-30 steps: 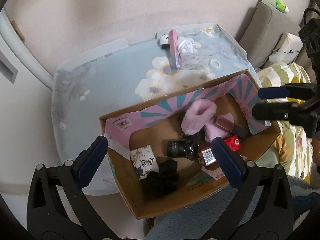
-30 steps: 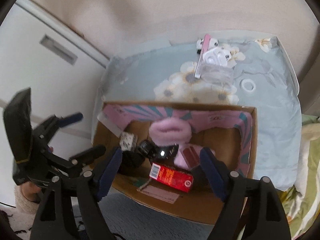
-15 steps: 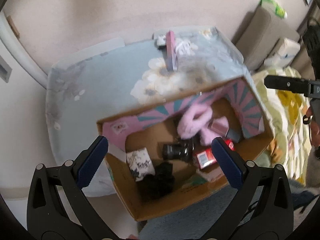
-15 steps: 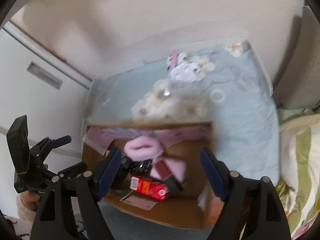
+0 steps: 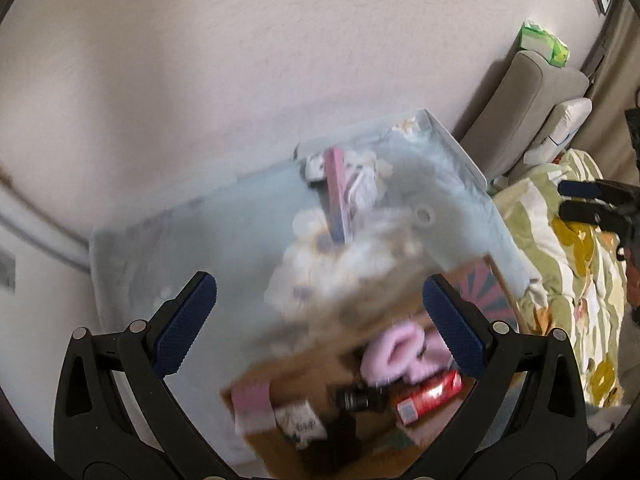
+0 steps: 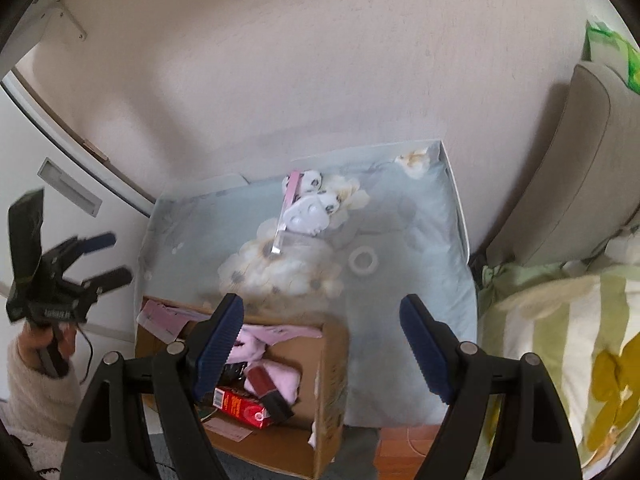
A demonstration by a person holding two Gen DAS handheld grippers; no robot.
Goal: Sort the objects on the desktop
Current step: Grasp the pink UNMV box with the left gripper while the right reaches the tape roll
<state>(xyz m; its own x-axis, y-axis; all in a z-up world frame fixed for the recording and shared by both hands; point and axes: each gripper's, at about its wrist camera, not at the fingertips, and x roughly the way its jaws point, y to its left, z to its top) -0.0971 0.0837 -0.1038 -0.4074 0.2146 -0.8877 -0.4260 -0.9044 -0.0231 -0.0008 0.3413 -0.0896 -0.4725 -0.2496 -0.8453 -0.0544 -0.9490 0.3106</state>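
A cardboard box (image 6: 330, 376) sits at the near edge of a small table (image 6: 420, 248) with a pale floral cover. In it lie a pink fluffy item (image 5: 394, 354), a red carton (image 6: 240, 408), a black object (image 5: 360, 398) and a patterned pouch (image 5: 300, 420). On the table lie a pink flat item (image 6: 289, 204), a white packet (image 6: 308, 216) and a white tape ring (image 6: 363, 261). My left gripper (image 5: 320, 320) is open and empty above the table and box; it also shows in the right wrist view (image 6: 100, 260). My right gripper (image 6: 324, 352) is open and empty above the box's right side.
A wall stands behind the table. A white cabinet (image 6: 68, 192) is at the left. A bed with green-and-yellow bedding (image 6: 560, 340) and a grey headboard cushion (image 6: 588, 160) is at the right. Grey carpet (image 6: 248, 468) lies below the box.
Both grippers have risen and tilted toward the wall, so the box has slid toward the bottom of both views. Both stay open. The left view is blurred by motion.
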